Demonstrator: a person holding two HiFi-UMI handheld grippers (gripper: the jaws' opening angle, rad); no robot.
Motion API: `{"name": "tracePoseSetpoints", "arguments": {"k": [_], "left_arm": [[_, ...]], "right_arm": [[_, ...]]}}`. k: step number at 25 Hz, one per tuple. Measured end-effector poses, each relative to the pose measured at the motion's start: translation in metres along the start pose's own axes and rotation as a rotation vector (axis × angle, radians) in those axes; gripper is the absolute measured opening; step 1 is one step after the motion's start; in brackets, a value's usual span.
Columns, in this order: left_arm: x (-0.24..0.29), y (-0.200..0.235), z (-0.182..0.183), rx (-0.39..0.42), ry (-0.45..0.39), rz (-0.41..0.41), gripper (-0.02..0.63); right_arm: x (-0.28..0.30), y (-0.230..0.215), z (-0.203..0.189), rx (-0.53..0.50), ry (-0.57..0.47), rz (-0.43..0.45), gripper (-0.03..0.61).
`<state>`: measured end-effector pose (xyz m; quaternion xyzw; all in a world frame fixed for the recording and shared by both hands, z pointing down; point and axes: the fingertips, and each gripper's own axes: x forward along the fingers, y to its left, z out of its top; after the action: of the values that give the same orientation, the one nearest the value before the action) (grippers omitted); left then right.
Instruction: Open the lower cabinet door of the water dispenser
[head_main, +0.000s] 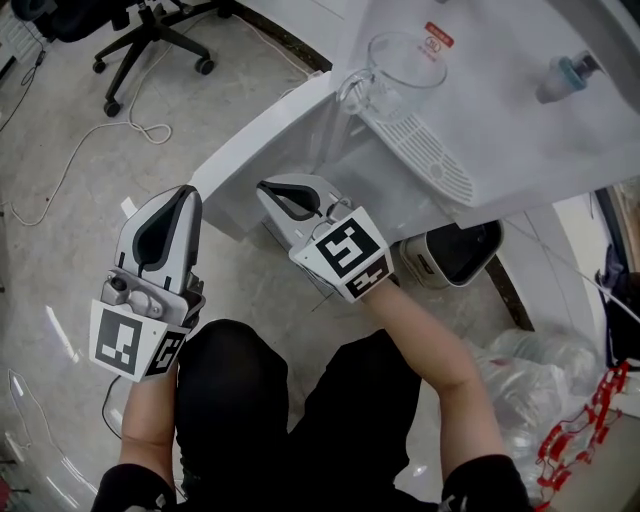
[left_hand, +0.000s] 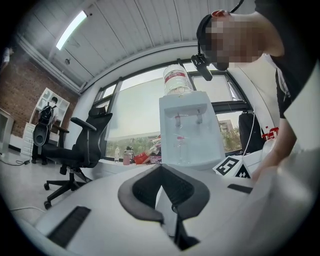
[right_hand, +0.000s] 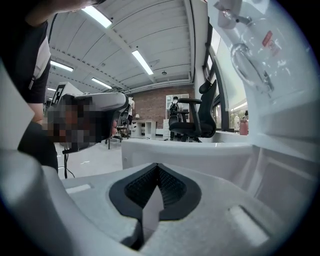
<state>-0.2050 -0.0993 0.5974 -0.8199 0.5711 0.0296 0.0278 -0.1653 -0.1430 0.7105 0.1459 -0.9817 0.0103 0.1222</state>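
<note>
Knees (head_main: 235, 400) in black trousers fill the bottom of the head view, with both forearms (head_main: 440, 350) reaching out over them.

Left gripper (head_main: 188, 192): jaws clenched tip to tip, nothing between them. Right gripper (head_main: 263, 185): likewise clenched and empty (its own view shows the ribbed pads (right_hand: 172, 187) meeting at the point).

Lower cabinet door (head_main: 262, 130) of the water dispenser (head_main: 520, 120) is already open, swung well out to the left. Its free end lies just beside the left gripper's tip; contact cannot be determined. Right gripper sits on the inner side of the door, in front of the cabinet opening, touching nothing that can be seen.

Surroundings:
- A clear jug (head_main: 403, 62) stands on the drip tray (head_main: 425, 155).
- A white and black appliance (head_main: 450, 255) sits at the dispenser's foot.
- Crumpled plastic bags (head_main: 545, 365) and a red chain (head_main: 585, 420) lie to the right.
- An office chair (head_main: 150, 40) and loose cable (head_main: 90, 150) occupy the floor (head_main: 60, 100) beyond the door.
</note>
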Motion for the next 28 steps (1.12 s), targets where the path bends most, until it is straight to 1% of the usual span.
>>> {"name": "tracePoseSetpoints", "arguments": {"k": [7, 12, 15, 17, 20, 22, 24, 28], "left_arm": [[0.017, -0.014, -0.002, 0.011, 0.015, -0.040, 0.008], [0.025, -0.019, 0.004, 0.005, 0.048, -0.069, 0.008], [0.030, -0.025, 0.009, 0.015, 0.081, -0.085, 0.008], [0.029, -0.026, 0.016, 0.021, 0.130, -0.098, 0.008], [0.023, -0.012, 0.037, 0.054, 0.184, -0.098, 0.006], [0.025, -0.005, 0.051, 0.030, 0.193, -0.076, 0.008], [0.030, -0.005, 0.069, 0.024, 0.187, -0.057, 0.007], [0.035, -0.022, 0.098, -0.003, 0.192, -0.054, 0.008]], "right_arm": [[-0.031, -0.015, -0.002, 0.001, 0.014, -0.039, 0.005], [-0.055, -0.015, 0.011, 0.073, -0.024, 0.014, 0.005], [-0.070, -0.014, 0.028, 0.067, -0.037, 0.018, 0.005], [-0.079, -0.017, 0.040, 0.098, -0.049, -0.012, 0.005], [-0.094, -0.025, 0.059, 0.180, -0.071, -0.101, 0.005], [-0.104, -0.024, 0.071, 0.177, -0.047, -0.153, 0.005], [-0.115, -0.022, 0.084, 0.168, -0.021, -0.184, 0.005], [-0.148, -0.027, 0.108, 0.162, 0.033, -0.251, 0.005]]}}
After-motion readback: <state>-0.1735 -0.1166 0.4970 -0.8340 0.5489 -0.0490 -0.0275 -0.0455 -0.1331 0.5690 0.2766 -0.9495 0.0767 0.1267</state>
